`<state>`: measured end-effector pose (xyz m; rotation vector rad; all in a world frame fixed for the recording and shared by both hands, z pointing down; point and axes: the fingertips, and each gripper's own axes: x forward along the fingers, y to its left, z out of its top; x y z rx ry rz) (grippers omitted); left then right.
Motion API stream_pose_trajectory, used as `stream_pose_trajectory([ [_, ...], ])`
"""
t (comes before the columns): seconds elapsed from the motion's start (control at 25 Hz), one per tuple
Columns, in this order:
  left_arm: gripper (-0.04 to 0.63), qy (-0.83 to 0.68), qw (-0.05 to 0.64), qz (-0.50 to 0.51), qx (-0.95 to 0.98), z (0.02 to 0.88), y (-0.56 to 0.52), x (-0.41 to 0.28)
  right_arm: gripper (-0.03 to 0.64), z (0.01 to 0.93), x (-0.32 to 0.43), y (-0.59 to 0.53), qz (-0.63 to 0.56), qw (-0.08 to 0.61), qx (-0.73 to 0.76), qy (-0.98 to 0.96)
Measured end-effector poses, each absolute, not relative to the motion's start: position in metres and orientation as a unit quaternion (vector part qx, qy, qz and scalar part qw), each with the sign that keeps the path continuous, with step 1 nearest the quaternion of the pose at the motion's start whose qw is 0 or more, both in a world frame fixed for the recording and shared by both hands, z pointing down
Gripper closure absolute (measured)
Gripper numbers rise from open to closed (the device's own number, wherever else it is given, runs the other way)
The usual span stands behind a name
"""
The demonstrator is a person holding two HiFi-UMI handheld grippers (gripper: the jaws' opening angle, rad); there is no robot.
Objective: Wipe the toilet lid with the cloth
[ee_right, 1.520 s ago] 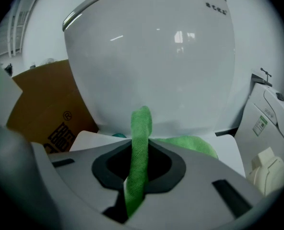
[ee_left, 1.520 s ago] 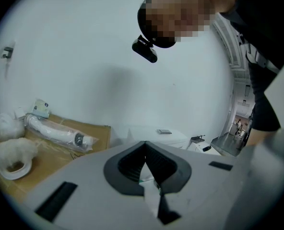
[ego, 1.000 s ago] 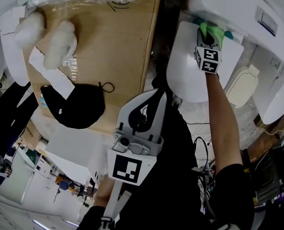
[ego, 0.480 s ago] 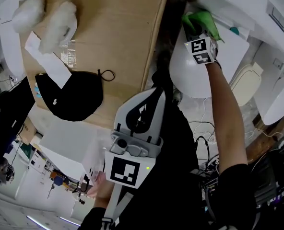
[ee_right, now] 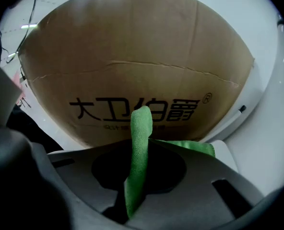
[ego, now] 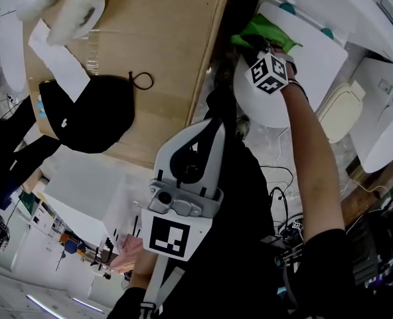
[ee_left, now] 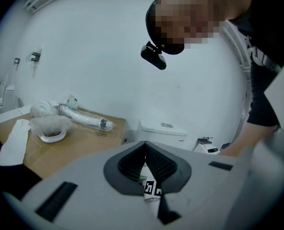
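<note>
Cloth [ego: 268, 30], green and bunched, sits at the edge of the white toilet lid [ego: 309, 53] nearest the cardboard box [ego: 157, 52]. The right tongs [ego: 257, 44] are clamped on it. The left tongs [ego: 218, 128] are closed on nothing, well apart.

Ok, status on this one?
Right tool shut on green cloth, at edge of toilet lid. Left tool shut, empty. Nothing blocking.

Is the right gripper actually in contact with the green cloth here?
Touching. In its own view, the right gripper has its jaws closed on the green cloth, a fold of which sticks up between them.
</note>
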<state>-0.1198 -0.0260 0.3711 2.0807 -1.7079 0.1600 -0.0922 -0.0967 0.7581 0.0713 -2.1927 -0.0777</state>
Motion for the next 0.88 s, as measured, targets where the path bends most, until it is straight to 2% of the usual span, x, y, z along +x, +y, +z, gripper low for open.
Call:
stream_pose_trajectory([
  [0.88, 0.592, -0.631, 0.218, 0.049, 0.743, 0.379, 0.098, -0.057, 0.565, 0.768, -0.071, 0.091, -0.095, 0.447, -0.107, -0.883],
])
